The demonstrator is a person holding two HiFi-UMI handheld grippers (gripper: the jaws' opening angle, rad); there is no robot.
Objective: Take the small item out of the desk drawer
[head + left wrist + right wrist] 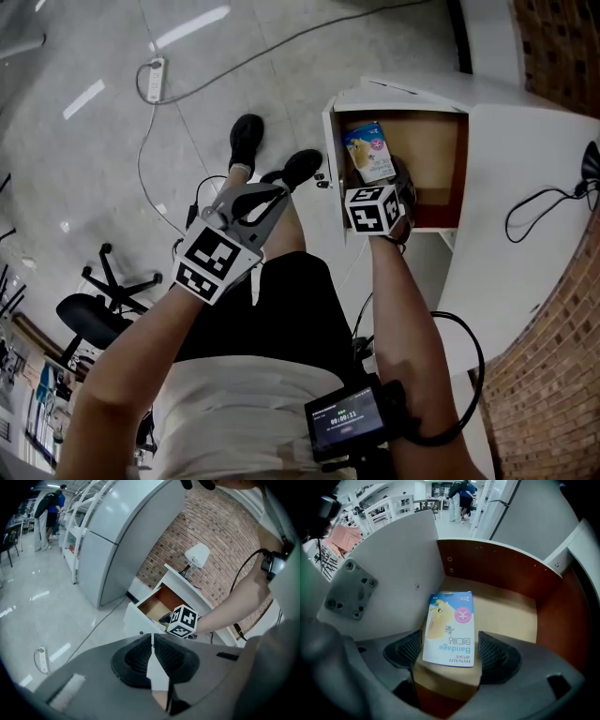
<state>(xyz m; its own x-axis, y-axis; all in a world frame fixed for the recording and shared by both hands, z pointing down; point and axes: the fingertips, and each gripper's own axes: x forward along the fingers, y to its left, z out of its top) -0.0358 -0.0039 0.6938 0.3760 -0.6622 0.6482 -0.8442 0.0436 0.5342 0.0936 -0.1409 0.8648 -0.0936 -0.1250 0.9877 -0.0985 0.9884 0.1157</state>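
The white desk's drawer (457, 173) is pulled open, its brown inside showing. A small bandage box (368, 150), blue and yellow, lies at the drawer's left side behind the white front panel (393, 564). In the right gripper view the bandage box (450, 627) sits between the two black pads, which press its long sides; my right gripper (449, 651) is shut on it. From the head view my right gripper (392, 183) reaches into the drawer. My left gripper (265, 199) hangs over my lap, away from the desk. Its pads meet with nothing between them (151, 641).
The white desk top (525, 150) carries a black cable (539, 202) and a white lamp (197, 555). A power strip (156, 80) and its cord lie on the floor. An office chair base (103, 300) stands at the left. A brick wall (562, 47) backs the desk.
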